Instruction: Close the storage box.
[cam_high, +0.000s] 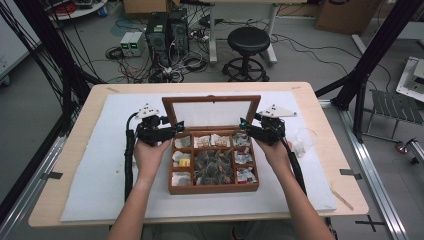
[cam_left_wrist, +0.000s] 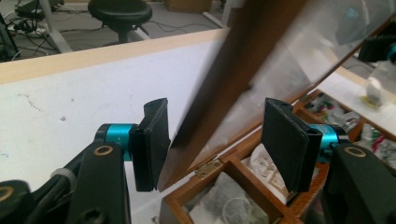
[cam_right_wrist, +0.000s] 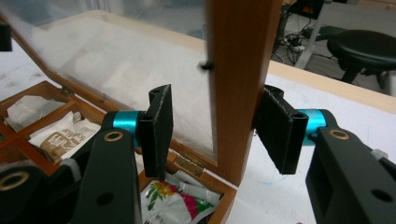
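Hidden: the lid (cam_left_wrist: 219, 84) is blurred in the left gripper view, its top cut off; packets (cam_high: 215, 167) in the middle compartments are too dark to name.
Box: the wooden box (cam_high: 214, 188) sits mid-counter (cam_high: 80, 150) on a white mat (cam_high: 100, 165), lid upright.
Left gripper (cam_left_wrist: 212, 144): jaws apart, astride the lid's side rail, one pad just beside it; no clamp visible.
Right gripper (cam_right_wrist: 215, 128): jaws apart around the opposite rail, far pad touching the wood, near pad clear.
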